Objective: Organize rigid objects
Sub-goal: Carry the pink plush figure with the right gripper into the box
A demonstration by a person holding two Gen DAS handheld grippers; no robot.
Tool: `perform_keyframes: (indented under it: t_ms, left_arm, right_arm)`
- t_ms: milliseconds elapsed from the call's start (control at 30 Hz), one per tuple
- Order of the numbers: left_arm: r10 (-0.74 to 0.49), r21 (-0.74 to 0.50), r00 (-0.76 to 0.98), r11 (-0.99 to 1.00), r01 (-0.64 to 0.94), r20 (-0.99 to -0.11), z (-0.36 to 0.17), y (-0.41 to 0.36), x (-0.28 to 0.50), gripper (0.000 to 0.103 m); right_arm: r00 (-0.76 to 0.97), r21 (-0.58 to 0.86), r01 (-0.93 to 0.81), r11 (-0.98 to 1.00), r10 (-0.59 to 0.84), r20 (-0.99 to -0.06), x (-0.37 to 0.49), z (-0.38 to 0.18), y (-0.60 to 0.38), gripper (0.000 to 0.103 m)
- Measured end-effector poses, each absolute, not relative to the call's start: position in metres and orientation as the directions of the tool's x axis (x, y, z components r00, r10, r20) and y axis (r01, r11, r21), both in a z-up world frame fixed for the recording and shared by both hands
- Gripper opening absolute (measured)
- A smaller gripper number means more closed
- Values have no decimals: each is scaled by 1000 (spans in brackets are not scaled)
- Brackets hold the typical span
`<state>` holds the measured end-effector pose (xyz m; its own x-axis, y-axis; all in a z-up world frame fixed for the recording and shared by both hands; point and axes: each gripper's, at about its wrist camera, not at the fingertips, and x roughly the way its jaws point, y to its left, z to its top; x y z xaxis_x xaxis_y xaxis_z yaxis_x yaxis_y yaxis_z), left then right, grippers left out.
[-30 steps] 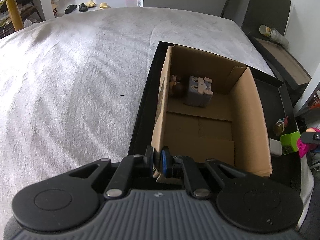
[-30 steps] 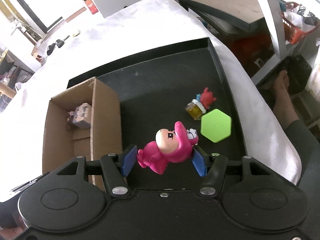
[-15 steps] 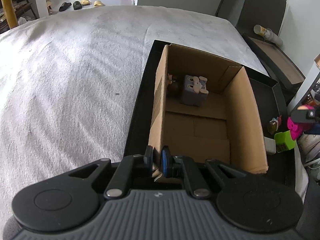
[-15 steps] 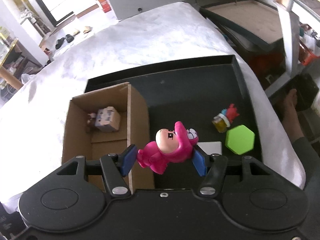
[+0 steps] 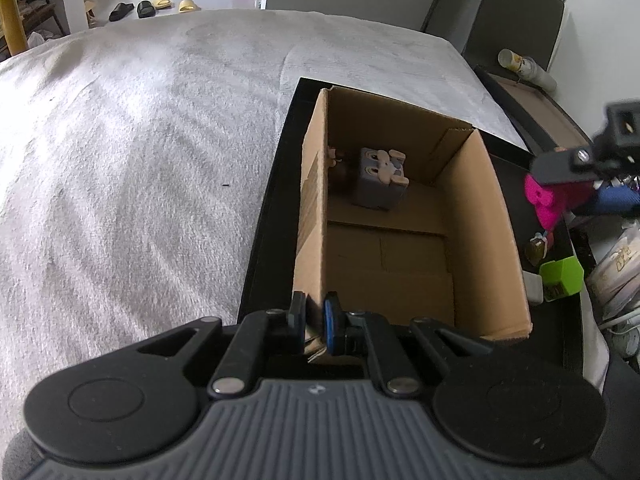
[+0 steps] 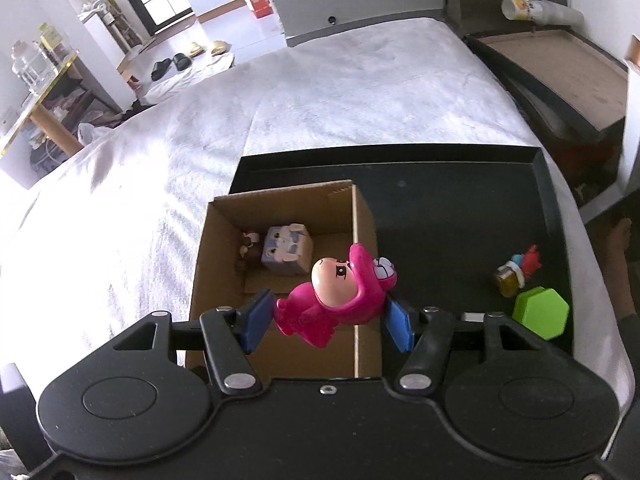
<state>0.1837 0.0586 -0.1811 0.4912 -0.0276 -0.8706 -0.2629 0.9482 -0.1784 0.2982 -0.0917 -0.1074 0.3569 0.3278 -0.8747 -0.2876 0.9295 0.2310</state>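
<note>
My right gripper (image 6: 326,320) is shut on a pink figurine (image 6: 340,296) and holds it in the air over the right wall of an open cardboard box (image 6: 362,236). In the left wrist view the figurine (image 5: 550,200) shows at the right of the box (image 5: 484,216). My left gripper (image 5: 315,322) is shut on the box's near left corner. Inside the box lie a grey cube toy (image 5: 380,178) and a small brown figure (image 5: 338,160). The box stands in a black tray (image 6: 460,208).
On the tray right of the box lie a green hexagon block (image 6: 542,312), a small yellow and red toy (image 6: 516,270) and a white block (image 5: 532,288). The tray rests on a white blanket (image 5: 140,160). A dark side table (image 6: 560,64) stands at the right.
My right gripper has carried the pink figurine left and higher, from above the tray floor to above the box's right wall. My left gripper keeps its hold on the box corner.
</note>
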Motion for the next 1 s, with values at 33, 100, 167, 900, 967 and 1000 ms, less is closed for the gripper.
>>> perform_keyframes:
  t_ms: [33,100,167,900,967,1000]
  left_arm:
    - [-28,-178,491,949,-260,-871,-181,59,184,8]
    - [-33,-182,490,948,-260,-871,-181,59,184,8]
    - [-36,-185,489,948,-259,-872,-182,61,185,8]
    - [-6,-140,464,956,-256,-886,-178,58,190,8]
    - [4,-132,461,955,-264,-887,-178,58,191,8]
    - [6,-132,460,955,-265,-888,-178,58,191,8]
  right_arm:
    - [354,230,-291,929,328,-876,300,-109,-89,59]
    - [350,228,-297,927,328,-877,304,-111,-84,59]
    - [351,224,-303,926,327,-877,307,-112,-79,59]
    - [380,250,-244,937,330,-864,310,-111,-112,67]
    - [384,252,-228,940,325,-865,310,-112,-122,69]
    - [384,253,-223,941,323,-865,310,-112,-126,69]
